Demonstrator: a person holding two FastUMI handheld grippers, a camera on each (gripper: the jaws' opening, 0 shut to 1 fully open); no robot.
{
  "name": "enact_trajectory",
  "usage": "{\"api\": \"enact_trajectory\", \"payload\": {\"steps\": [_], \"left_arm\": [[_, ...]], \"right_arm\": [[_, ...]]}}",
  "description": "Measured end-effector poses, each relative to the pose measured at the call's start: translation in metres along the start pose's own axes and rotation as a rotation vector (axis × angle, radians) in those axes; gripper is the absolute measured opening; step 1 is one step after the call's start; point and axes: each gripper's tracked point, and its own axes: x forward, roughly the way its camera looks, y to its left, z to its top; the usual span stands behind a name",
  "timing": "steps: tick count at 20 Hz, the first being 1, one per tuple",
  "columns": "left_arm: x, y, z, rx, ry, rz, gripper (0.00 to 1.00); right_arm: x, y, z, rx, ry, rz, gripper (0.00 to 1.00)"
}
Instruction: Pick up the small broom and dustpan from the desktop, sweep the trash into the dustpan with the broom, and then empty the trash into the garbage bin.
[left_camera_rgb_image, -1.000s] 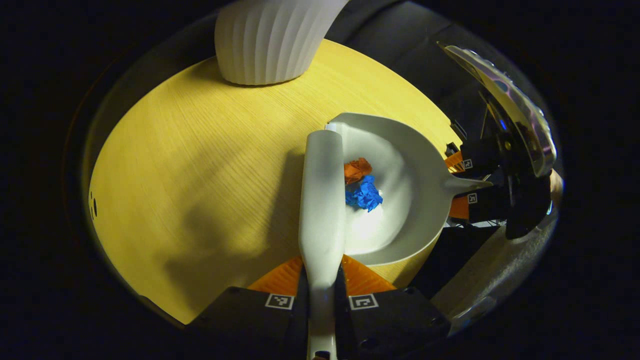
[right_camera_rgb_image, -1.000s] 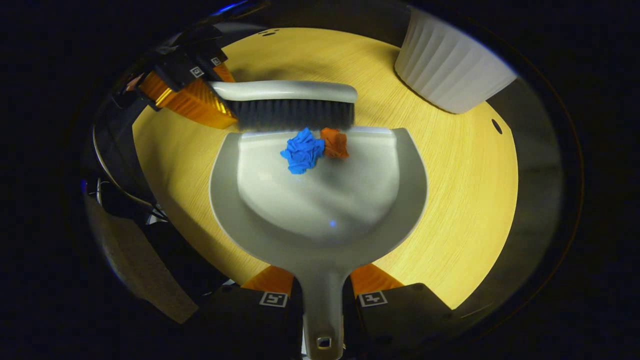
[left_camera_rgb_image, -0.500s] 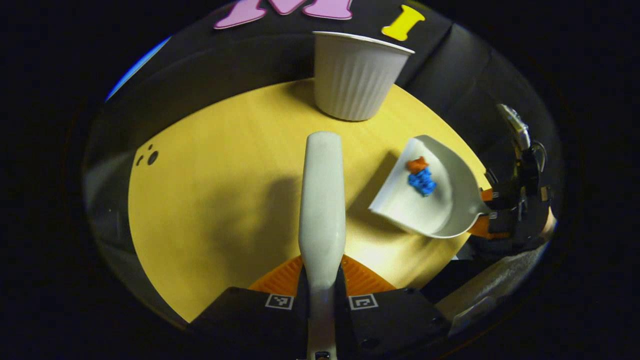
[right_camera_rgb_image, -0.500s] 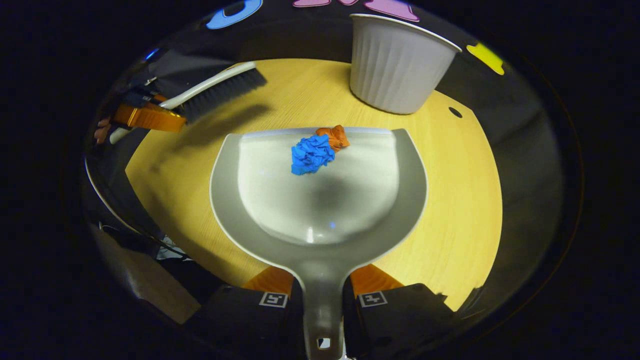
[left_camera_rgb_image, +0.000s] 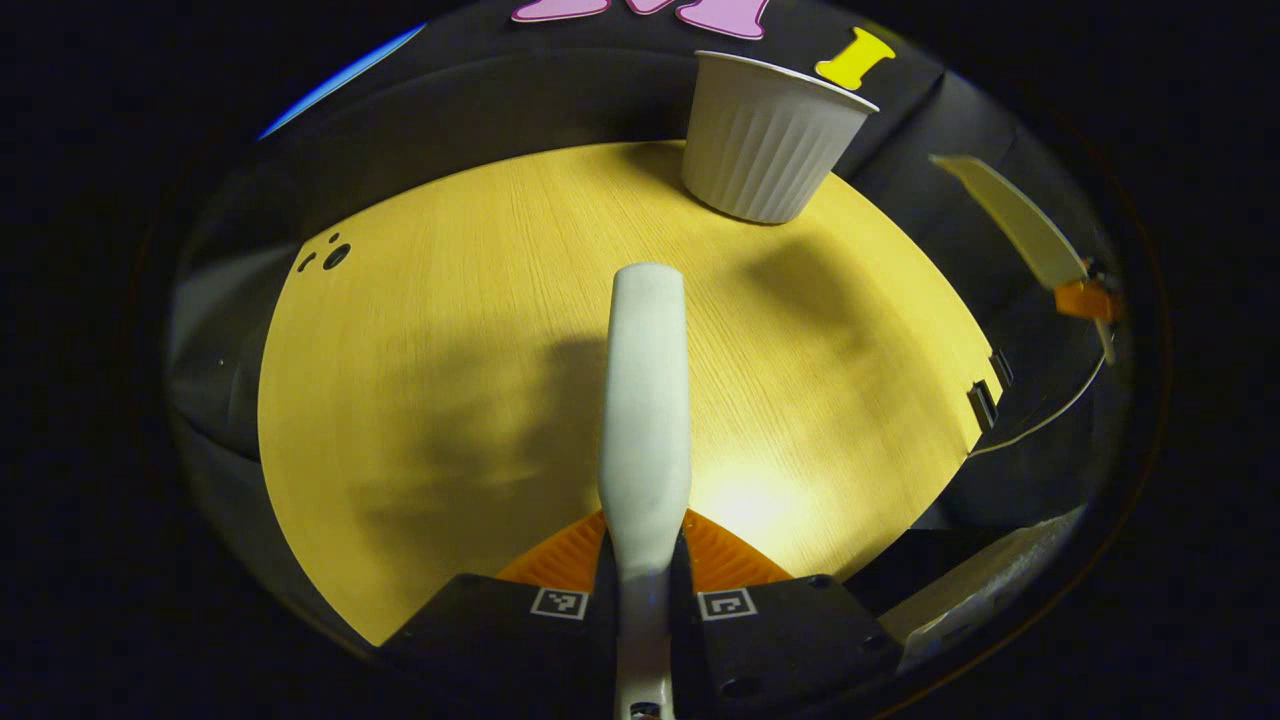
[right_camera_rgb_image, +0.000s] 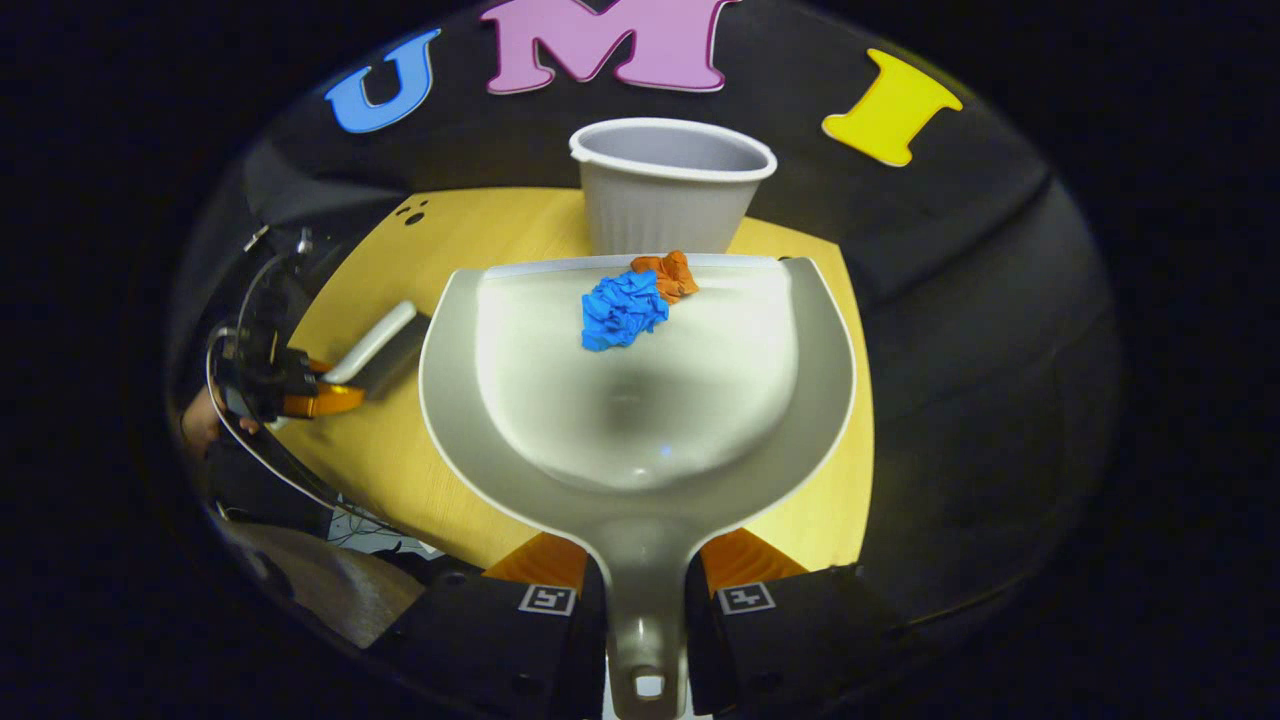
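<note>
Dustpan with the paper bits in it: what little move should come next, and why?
Probably carry the dustpan forward until its front lip is over the bin, then tip it. The blue scrap and orange scrap already sit at the lip, and the open bin stands just beyond it.

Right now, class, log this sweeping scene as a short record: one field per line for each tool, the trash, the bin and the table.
Left gripper: jaws shut on the pale plastic broom handle
Right gripper: jaws shut on the grey plastic dustpan, held level above the table
Trash: crumpled blue paper touching crumpled orange paper, at the dustpan's front lip
Bin: white ribbed garbage bin, upright, open, just beyond the dustpan
Table: round yellow wooden tabletop
</note>
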Motion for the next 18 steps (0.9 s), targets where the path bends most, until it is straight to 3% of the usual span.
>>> {"api": "enact_trajectory", "payload": {"steps": [5, 11, 17, 18], "left_arm": [[0.001, -0.001, -0.001, 0.016, -0.005, -0.020, 0.25], [0.001, 0.000, -0.006, 0.016, -0.003, -0.018, 0.24], [0.001, 0.001, -0.008, 0.014, -0.005, -0.023, 0.25], [0.001, 0.001, -0.008, 0.011, -0.006, -0.023, 0.25]], "right_arm": [[-0.011, -0.063, 0.077, -0.013, -0.013, -0.117, 0.36], [0.013, -0.099, 0.142, -0.081, 0.058, -0.210, 0.36], [0.033, -0.090, 0.179, -0.184, 0.283, -0.153, 0.36], [0.034, -0.088, 0.180, -0.195, 0.328, -0.131, 0.31]]}}
